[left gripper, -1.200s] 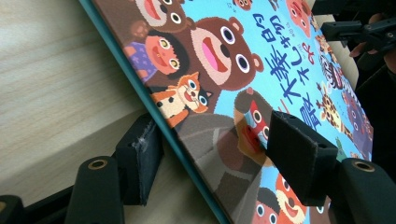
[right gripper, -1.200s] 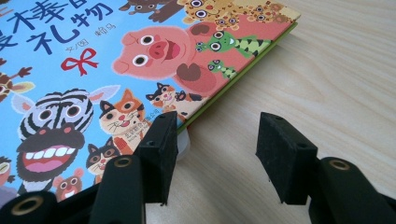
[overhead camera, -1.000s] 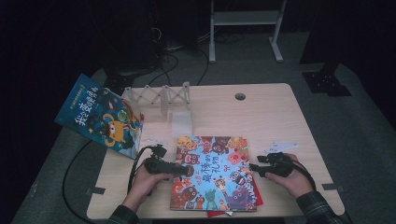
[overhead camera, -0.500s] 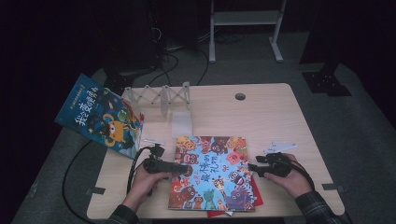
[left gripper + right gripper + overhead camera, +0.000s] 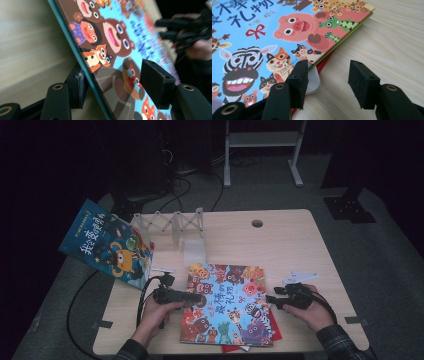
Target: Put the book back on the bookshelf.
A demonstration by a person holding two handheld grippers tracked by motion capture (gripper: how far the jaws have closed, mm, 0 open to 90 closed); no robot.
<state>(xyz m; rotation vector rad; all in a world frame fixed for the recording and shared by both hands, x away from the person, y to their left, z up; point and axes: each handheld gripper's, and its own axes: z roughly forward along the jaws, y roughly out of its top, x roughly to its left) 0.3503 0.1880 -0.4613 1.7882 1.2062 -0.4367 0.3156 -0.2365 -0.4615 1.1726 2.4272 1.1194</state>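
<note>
The picture book (image 5: 227, 305) has slid slightly toward 7 o'clock on the counter (image 5: 295, 245), its lifted edge between the wide-open left tool (image 5: 197, 299), right tool (image 5: 270, 299) likewise wide, holding nothing

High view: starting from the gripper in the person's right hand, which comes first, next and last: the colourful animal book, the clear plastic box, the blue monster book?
From the right gripper:
1. Animal book, right beside its jaws, table centre.
2. Clear plastic box, farther back, behind the book's far edge.
3. Blue monster book, farthest, propped at the table's left edge.
</note>
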